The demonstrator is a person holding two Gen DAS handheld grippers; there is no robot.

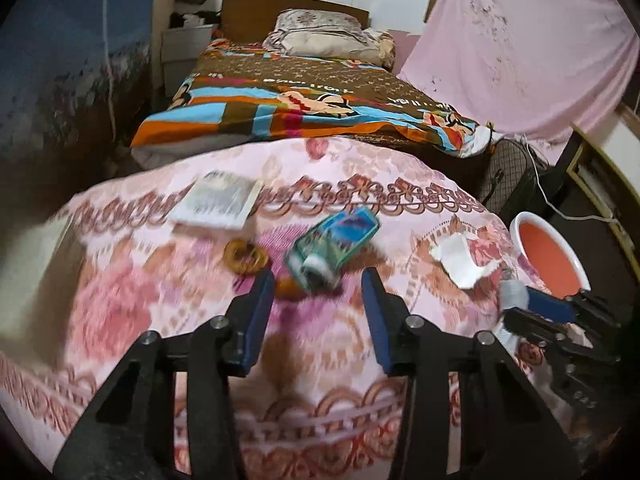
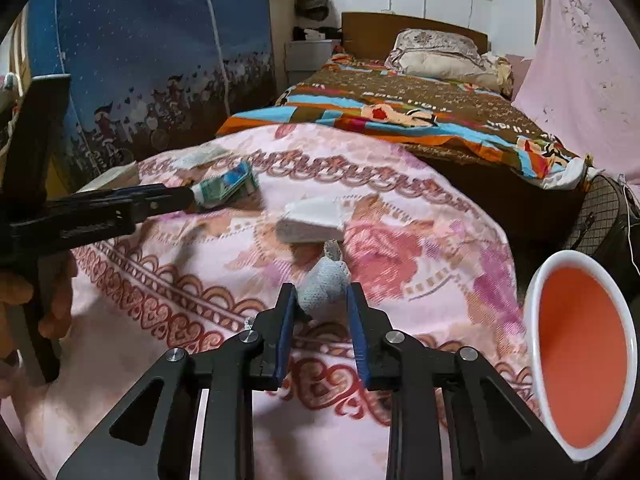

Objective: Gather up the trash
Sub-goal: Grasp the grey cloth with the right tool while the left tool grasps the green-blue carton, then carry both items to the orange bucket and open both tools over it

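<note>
A crushed green and blue carton [image 1: 332, 246] lies on the pink floral cloth [image 1: 160, 312], just beyond my left gripper [image 1: 320, 284], which is open and empty. The carton also shows in the right wrist view [image 2: 226, 188] at the left gripper's tip. My right gripper [image 2: 322, 300] is shut on a crumpled grey-white tissue wad [image 2: 324, 286], held just above the cloth. In the left wrist view the right gripper [image 1: 520, 300] is at the right with the wad [image 1: 512, 294]. A torn white paper scrap [image 1: 460, 258] lies on the cloth, and it shows ahead of the wad [image 2: 312, 220].
A white bin with an orange inside [image 2: 580, 356] stands to the right of the table, also in the left wrist view [image 1: 548, 256]. A round brown ring [image 1: 244, 256] and a booklet [image 1: 218, 200] lie on the cloth. A bed [image 1: 304, 96] stands behind.
</note>
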